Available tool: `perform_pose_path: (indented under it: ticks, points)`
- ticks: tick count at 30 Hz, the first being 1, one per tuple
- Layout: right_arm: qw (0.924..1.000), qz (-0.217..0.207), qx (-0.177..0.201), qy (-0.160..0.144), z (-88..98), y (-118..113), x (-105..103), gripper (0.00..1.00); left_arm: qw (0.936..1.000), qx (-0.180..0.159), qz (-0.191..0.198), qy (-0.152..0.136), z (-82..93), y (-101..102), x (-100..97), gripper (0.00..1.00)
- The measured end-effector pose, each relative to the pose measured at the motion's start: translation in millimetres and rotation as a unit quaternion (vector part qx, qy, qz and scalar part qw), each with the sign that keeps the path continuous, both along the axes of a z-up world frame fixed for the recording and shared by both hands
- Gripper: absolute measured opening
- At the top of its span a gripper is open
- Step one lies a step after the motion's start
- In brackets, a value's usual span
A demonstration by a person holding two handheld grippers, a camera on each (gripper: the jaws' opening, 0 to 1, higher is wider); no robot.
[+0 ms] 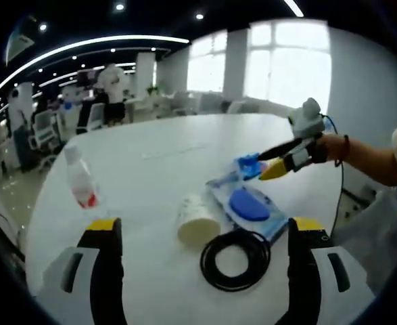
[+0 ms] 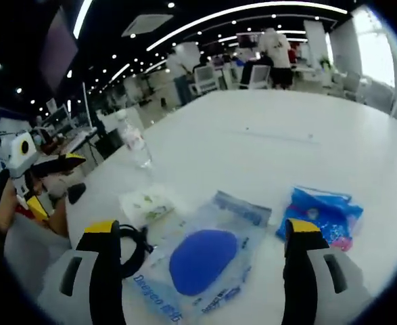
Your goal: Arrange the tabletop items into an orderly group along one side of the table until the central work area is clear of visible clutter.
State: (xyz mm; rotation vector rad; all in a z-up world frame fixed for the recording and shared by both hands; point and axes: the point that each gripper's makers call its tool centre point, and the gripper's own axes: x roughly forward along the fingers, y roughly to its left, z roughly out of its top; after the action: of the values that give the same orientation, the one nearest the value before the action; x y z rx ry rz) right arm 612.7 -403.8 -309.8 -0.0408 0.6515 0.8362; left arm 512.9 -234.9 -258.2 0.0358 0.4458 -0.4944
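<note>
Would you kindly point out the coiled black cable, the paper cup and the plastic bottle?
coiled black cable (image 1: pixel 235 259), left gripper view, on the loop's near-side strand.
paper cup (image 1: pixel 197 219), left gripper view, on its white side wall.
plastic bottle (image 1: pixel 81 178), left gripper view, on its clear body.

Black jaws, yellow tips, dark wristband (image 1: pixel 347 149)

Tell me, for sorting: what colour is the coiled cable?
Black; the coiled cable shows best in the left gripper view.

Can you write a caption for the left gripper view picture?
Right gripper reaches a blue packet near cup, cable, bottle.
</note>
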Motion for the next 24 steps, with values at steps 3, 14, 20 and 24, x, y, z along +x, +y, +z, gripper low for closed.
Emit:
perform_pose_path:
  ticks: [3,14,20,24]
  points:
    - [0.9999,0.014,0.002,0.001,-0.1,16.2,-7.8,0.99,0.9999,-0.004,0.005,-0.008,5.1,2.5,2.0,1.00]
    - [0.9961,0.087,-0.012,-0.009,-8.3,71.0,-37.3,0.95,0.9996,-0.003,0.022,-0.017,8.8,13.6,4.6,1.00]
    - [0.9938,0.101,-0.012,-0.046,-6.3,91.7,-36.2,0.88,0.9993,0.014,0.022,-0.025,10.2,14.4,4.6,0.99]
    - [0.9932,0.106,-0.018,-0.045,-10.1,101.1,-37.1,0.86,0.9994,0.008,0.023,-0.024,10.7,13.7,4.0,0.99]
